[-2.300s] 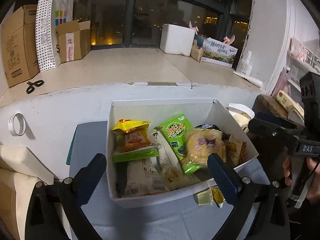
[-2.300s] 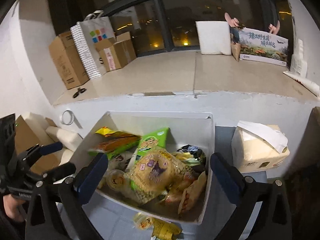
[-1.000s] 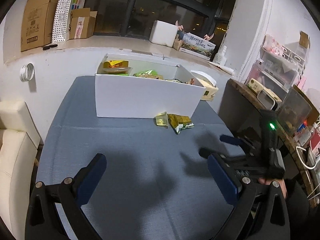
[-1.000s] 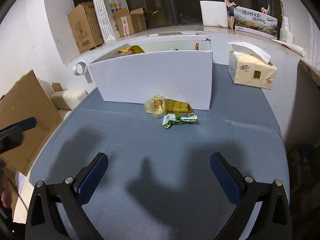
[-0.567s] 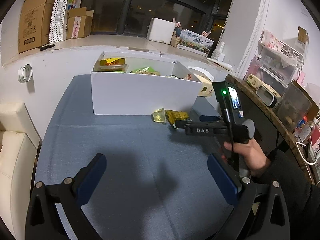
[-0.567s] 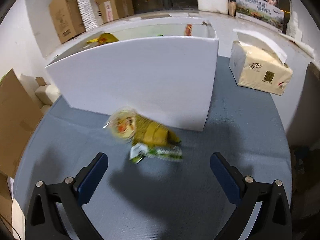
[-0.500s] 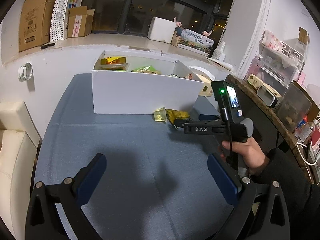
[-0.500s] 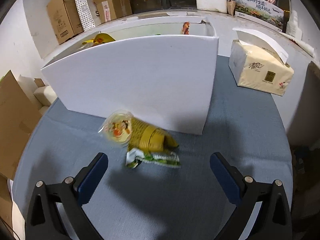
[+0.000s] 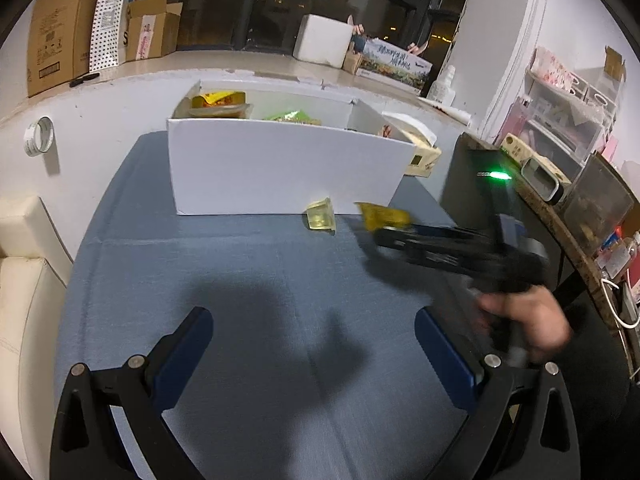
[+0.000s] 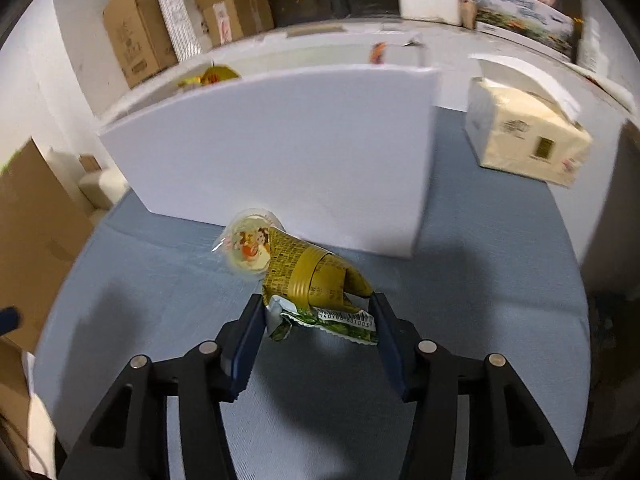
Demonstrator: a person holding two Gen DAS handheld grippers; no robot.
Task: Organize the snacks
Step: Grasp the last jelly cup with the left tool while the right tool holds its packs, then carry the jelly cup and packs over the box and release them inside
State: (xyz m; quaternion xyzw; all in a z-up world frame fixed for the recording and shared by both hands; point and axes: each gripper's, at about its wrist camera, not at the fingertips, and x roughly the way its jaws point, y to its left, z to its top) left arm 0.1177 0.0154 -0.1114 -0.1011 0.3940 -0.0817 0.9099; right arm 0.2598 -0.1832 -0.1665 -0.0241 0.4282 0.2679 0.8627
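A white box (image 9: 280,168) with several snack packets stands on the blue table (image 9: 280,300). In front of it lie a jelly cup (image 10: 246,250) and an olive-yellow snack packet (image 10: 316,280) on a green packet (image 10: 336,322). My right gripper (image 10: 318,320) has its fingers closed in on both sides of the packets; it also shows in the left wrist view (image 9: 396,236). The jelly cup shows in the left wrist view (image 9: 320,218) too. My left gripper (image 9: 312,344) is open and empty over the near part of the table.
A tissue box (image 10: 524,136) stands right of the white box. Cardboard boxes (image 9: 56,24) and a dotted bag sit on the back ledge. A tape roll (image 9: 39,136) hangs on the wall. A cream chair (image 9: 24,280) is at left, shelves at right.
My right gripper has moved forward and down to the loose packets and closed from wide open onto them. My left gripper stays open, nearly still.
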